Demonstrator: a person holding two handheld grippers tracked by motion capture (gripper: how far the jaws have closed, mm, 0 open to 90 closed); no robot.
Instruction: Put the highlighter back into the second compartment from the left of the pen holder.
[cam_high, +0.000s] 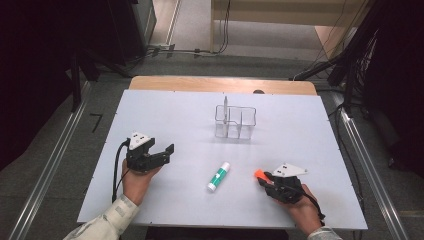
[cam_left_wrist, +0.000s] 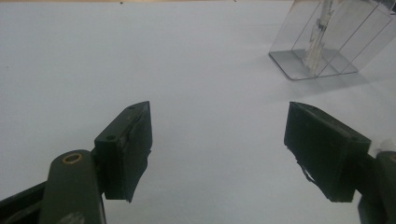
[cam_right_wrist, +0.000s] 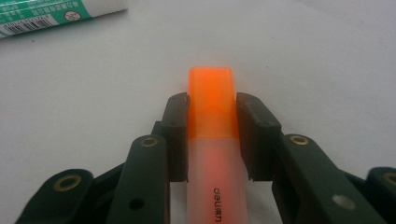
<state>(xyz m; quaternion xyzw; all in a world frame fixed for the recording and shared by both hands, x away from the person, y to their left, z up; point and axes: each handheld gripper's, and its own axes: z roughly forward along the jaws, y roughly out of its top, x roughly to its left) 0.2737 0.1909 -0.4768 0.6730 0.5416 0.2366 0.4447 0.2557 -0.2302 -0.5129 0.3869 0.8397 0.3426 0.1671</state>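
Observation:
An orange highlighter (cam_right_wrist: 210, 107) with a frosted barrel lies on the white table (cam_high: 165, 110) at the front right. My right gripper (cam_right_wrist: 211, 116) is shut on it, both pads against its sides just behind the orange cap, which sticks out past the jaws (cam_high: 259, 174). From the high view that right gripper (cam_high: 263, 179) sits low on the table. My left gripper (cam_high: 167, 154) rests at the front left, its jaws wide open over bare table (cam_left_wrist: 217, 140) with nothing between them.
A green-and-white glue stick (cam_high: 218, 176) lies between the two hands, and its label end (cam_right_wrist: 56, 16) is just ahead and left of the highlighter. A clear divided organiser (cam_high: 235, 121) stands mid-table with a pen (cam_high: 225, 107) upright in it; the organiser (cam_left_wrist: 327, 42) is ahead and right of the left gripper.

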